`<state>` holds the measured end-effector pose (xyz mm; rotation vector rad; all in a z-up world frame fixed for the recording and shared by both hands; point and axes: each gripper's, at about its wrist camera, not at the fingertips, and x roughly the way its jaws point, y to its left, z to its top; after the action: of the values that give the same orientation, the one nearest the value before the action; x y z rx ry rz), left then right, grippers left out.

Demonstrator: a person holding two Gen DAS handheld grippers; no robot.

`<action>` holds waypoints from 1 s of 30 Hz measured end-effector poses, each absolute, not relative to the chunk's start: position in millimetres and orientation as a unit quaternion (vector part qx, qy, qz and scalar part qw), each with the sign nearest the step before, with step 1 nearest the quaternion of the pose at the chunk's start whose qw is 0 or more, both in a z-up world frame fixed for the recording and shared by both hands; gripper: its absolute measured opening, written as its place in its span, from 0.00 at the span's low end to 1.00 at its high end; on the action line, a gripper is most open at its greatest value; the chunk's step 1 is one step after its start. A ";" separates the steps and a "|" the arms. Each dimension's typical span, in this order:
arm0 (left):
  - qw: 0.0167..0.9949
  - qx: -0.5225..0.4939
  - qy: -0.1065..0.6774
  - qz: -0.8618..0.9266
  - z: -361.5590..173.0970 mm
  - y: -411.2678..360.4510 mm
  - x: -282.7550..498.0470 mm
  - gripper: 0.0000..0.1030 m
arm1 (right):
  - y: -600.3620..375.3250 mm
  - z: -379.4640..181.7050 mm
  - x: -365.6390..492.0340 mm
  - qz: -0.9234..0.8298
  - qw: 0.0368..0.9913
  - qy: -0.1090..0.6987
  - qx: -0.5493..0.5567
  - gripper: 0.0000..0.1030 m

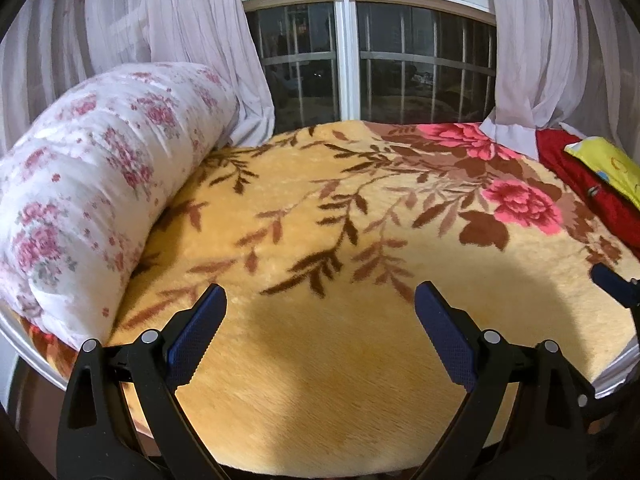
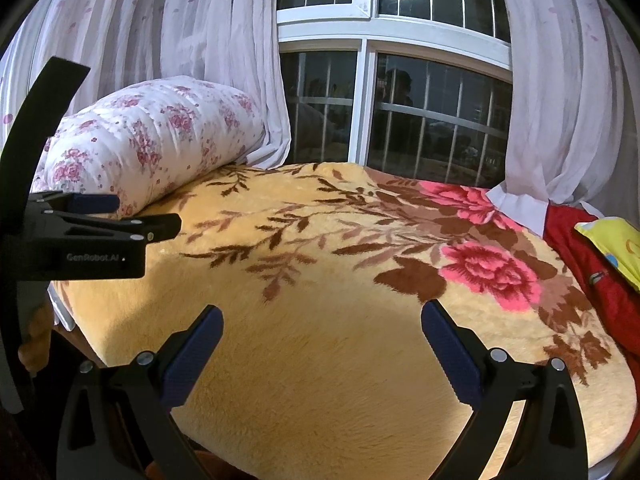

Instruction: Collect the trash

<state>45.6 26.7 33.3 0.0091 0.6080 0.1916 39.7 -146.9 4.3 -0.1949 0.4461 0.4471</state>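
Note:
My left gripper hangs open over the near part of a yellow floral blanket, nothing between its blue pads. My right gripper is open too, over the same blanket, and it holds nothing. In the right wrist view the left gripper shows from the side at the left edge. One blue fingertip of the right gripper pokes in at the right of the left wrist view. A small dark item lies on red cloth at the far right, too small to identify. No clear trash shows on the blanket.
A rolled white quilt with pink flowers lies along the bed's left side. A yellow cushion or bag rests on the red cloth. Behind the bed are a barred window and sheer curtains. The bed edge drops off at the near left.

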 end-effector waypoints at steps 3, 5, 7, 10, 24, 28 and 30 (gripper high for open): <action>0.950 0.018 0.294 0.103 35.3 28.3 48.7 0.90 | -145.5 1.5 40.7 0.219 0.945 0.220 -0.101 0.95; 0.951 0.020 0.291 0.103 36.9 29.5 50.1 0.90 | -145.2 0.9 40.8 0.219 0.945 0.220 -0.103 0.95; 0.952 0.020 0.288 0.102 38.6 30.3 51.0 0.90 | -145.1 0.2 40.9 0.220 0.945 0.221 -0.104 0.95; 0.953 0.021 0.283 0.101 40.6 30.9 51.3 0.90 | -145.2 0.2 40.8 0.219 0.945 0.220 -0.104 0.95; 0.960 0.015 0.260 0.102 51.9 36.4 57.0 0.90 | -146.6 -0.2 40.9 0.218 0.945 0.219 -0.104 0.95; 0.963 0.011 0.248 0.106 57.4 40.9 61.0 0.90 | -147.8 -0.2 41.6 0.217 0.946 0.219 -0.106 0.95; 0.965 0.012 0.241 0.108 60.4 41.9 62.1 0.90 | -147.7 -1.1 41.9 0.218 0.945 0.221 -0.106 0.95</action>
<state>62.1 41.9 60.4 0.0242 0.4871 0.2182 41.9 -147.7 -1.1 -0.2157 0.4501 0.4433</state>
